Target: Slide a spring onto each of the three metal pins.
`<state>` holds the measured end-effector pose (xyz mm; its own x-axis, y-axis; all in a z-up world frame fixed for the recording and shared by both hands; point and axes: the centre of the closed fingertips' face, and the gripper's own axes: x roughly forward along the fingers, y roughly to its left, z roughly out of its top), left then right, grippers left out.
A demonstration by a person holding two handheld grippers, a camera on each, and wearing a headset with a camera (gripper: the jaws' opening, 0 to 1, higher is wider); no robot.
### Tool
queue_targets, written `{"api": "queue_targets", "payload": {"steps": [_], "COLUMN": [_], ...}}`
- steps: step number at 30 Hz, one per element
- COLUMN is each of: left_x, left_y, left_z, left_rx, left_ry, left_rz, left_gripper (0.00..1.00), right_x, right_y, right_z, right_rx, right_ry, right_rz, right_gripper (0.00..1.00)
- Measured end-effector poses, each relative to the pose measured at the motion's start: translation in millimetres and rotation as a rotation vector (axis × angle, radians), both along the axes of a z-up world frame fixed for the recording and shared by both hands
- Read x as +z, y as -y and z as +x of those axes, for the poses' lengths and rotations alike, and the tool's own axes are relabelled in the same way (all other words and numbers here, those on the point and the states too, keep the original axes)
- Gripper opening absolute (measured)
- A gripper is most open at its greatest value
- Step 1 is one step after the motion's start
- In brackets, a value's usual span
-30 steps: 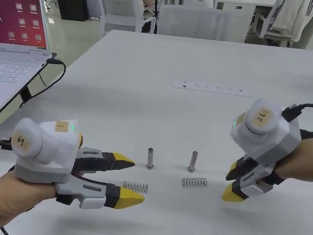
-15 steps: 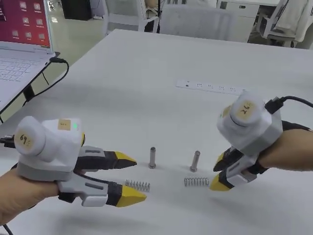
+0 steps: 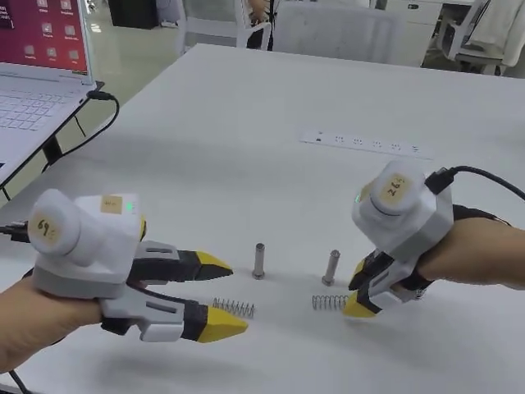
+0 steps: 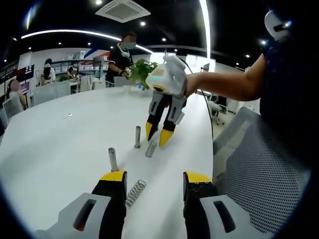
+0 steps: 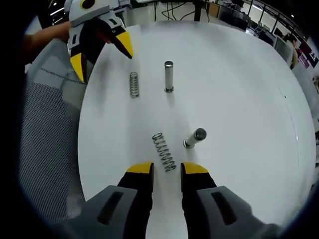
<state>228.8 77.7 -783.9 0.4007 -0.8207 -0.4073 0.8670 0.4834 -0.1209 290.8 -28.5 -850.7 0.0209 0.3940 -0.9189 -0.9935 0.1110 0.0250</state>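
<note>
Two short metal pins stand upright on the white table, the left pin [image 3: 259,261] and the right pin [image 3: 331,268]. In front of each lies a loose spring on its side: the left spring [image 3: 234,308] and the right spring [image 3: 328,302]. My left gripper [image 3: 221,294] is open, its tips either side of the left spring [image 4: 135,192] and just short of it, with the left pin [image 4: 113,159] beyond. My right gripper [image 3: 354,295] is open, low over the table. The near end of the right spring [image 5: 164,152] lies just ahead of the gap between its tips [image 5: 167,168], beside the right pin [image 5: 194,138].
An open laptop [image 3: 41,74] with a black cable [image 3: 82,135] sits off the table's left side. A white power strip [image 3: 365,144] lies flat further back on the table. A mesh chair [image 4: 259,159] stands close behind the table's near edge. People stand in the far background.
My right gripper has moved left and down to the right spring's end. My left gripper has hardly moved. Pins and springs lie where they were.
</note>
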Motion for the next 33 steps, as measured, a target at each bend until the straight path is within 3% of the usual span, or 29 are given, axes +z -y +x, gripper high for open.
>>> {"api": "queue_targets", "payload": {"steps": [15,33], "left_x": [-1.0,-1.9], "left_y": [-1.2,-0.1], "left_z": [1.0,0.8], "left_rx": [0.004,-0.002], "left_ry": [-0.007,-0.009], "left_rz": [-0.001,0.001], "left_gripper": [0.37,0.36], "right_x": [-8.2,-9.8], "right_y": [-0.2,2.7], "right_z": [0.1,-1.9], "right_rx": [0.023,0.06], "right_ry": [-0.009,0.021], "right_rz": [-0.018,-0.047], "right_gripper": [0.16,0.1]}}
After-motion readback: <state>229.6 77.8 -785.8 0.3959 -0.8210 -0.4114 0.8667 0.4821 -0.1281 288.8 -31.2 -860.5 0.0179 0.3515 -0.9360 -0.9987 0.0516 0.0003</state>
